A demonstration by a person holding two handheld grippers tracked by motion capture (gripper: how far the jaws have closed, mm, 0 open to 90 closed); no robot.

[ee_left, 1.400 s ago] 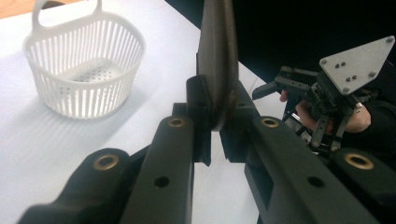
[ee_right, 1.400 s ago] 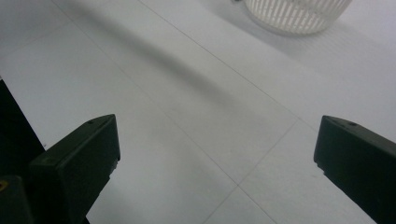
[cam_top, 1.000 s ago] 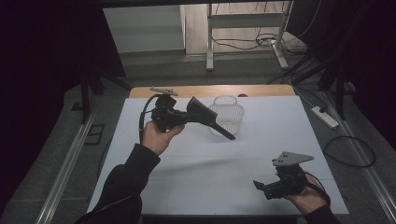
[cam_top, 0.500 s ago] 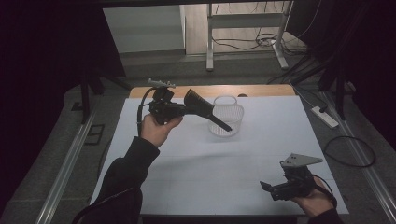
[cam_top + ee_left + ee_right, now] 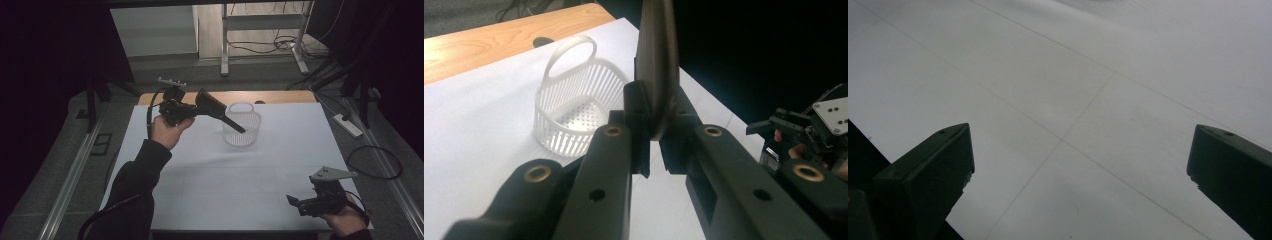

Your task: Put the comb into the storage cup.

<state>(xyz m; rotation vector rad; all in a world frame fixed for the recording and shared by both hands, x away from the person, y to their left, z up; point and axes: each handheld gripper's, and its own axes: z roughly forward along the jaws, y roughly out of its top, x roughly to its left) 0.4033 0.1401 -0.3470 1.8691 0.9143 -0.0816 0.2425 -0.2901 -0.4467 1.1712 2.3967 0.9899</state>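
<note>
In the high view my left gripper [image 5: 199,108] is held up over the back left of the white table [image 5: 210,170], shut on a dark flat tool [image 5: 220,114]. The tool's narrow end points down and right, in front of a white slotted basket [image 5: 248,139]. In the left gripper view the tool [image 5: 657,60] stands edge-on, clamped between the jaws [image 5: 654,127], and the basket [image 5: 574,112] stands empty beyond them. My right gripper [image 5: 295,202] is low at the front right corner, open, nothing between its jaws [image 5: 1080,165]. It also appears in the left gripper view [image 5: 771,125].
A strip of bare wooden tabletop [image 5: 280,96] runs along the back edge. On the floor at the right lie a power strip [image 5: 346,125] and a looped cable [image 5: 374,162]. A metal stand [image 5: 225,45] is behind the table.
My left hand has carried the tool a little farther back and up, still gripped. My right hand has drifted right, toward the front corner, still open.
</note>
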